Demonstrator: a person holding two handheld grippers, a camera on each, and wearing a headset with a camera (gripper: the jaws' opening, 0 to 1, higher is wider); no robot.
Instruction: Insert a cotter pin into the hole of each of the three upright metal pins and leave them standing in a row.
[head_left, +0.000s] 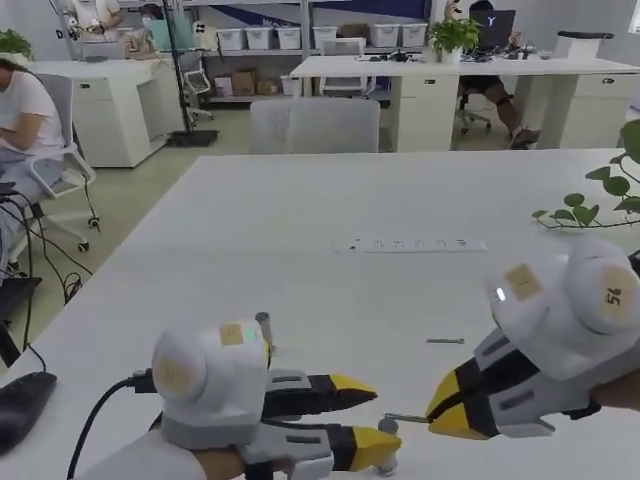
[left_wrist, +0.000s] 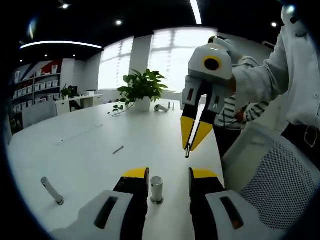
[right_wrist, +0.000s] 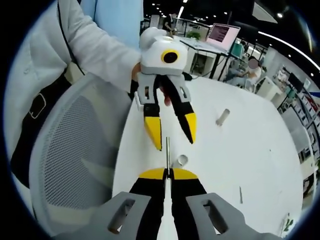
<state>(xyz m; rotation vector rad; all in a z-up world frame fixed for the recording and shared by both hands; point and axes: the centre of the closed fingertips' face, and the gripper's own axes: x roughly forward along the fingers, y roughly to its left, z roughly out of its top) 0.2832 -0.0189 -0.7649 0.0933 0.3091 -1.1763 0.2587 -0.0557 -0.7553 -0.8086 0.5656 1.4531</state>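
Note:
A short upright metal pin (left_wrist: 157, 189) stands on the white table between the jaws of my left gripper (left_wrist: 168, 173), which is open; the pin sits close to the left jaw. In the head view this pin (head_left: 385, 430) is at the bottom edge by my left gripper (head_left: 372, 415). My right gripper (head_left: 437, 413) is shut on a thin cotter pin (head_left: 405, 418) that points at the metal pin. That cotter pin (right_wrist: 168, 152) sticks out from my right gripper (right_wrist: 168, 173) toward the left gripper (right_wrist: 170, 127). A second metal pin (head_left: 263, 323) stands behind the left gripper.
A loose cotter pin (head_left: 445, 341) lies on the table to the right of centre. A white power strip (head_left: 410, 245) lies further back. A potted plant's leaves (head_left: 600, 195) reach in at the right edge. A mesh chair (right_wrist: 75, 165) stands by the table's near side.

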